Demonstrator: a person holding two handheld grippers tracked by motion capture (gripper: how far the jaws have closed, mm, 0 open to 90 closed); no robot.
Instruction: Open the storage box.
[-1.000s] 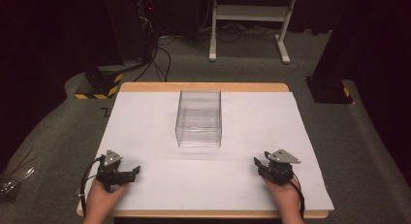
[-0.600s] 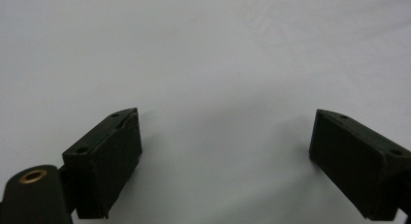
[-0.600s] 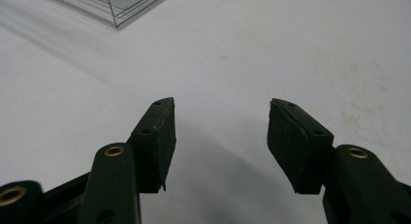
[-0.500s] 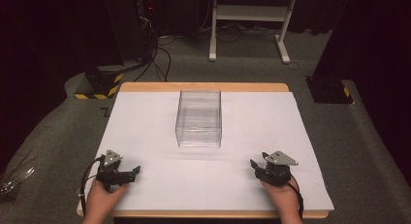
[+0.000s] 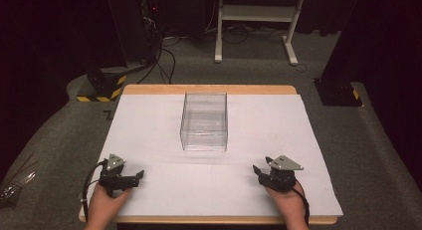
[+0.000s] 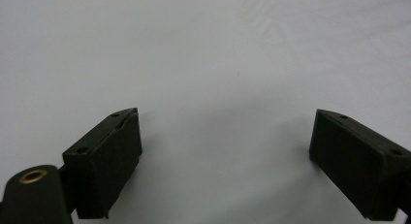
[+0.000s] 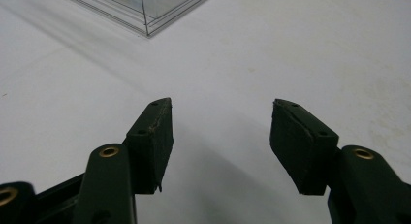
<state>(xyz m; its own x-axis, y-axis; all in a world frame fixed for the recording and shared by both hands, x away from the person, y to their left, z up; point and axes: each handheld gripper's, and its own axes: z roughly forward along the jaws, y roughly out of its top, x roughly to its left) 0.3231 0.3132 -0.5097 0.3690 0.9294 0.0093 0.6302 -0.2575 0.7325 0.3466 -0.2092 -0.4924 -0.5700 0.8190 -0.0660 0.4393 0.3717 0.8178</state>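
A clear plastic box (image 5: 204,121) stands empty on the white sheet (image 5: 278,125), a little behind the middle of the table. My left gripper (image 5: 139,175) rests near the front left corner, jaws pointing right. In the left gripper view the left gripper (image 6: 225,115) is open over bare white sheet. My right gripper (image 5: 257,170) sits near the front right, jaws pointing left toward the box. The right gripper (image 7: 222,104) is open; its jaws have just been opening, with nothing between them. A near corner of the box (image 7: 145,8) lies ahead of it, to the left.
The wooden table edge (image 5: 209,89) frames the sheet. On the floor beyond are a yellow-and-black striped base (image 5: 99,88) at left, a black base (image 5: 338,93) at right, a white stand (image 5: 254,21) and cables. Something shiny (image 5: 15,185) lies on the floor at far left.
The right gripper's jaws stand wider apart than a second ago, and that hand has shifted slightly left. The left gripper and the box have not moved.
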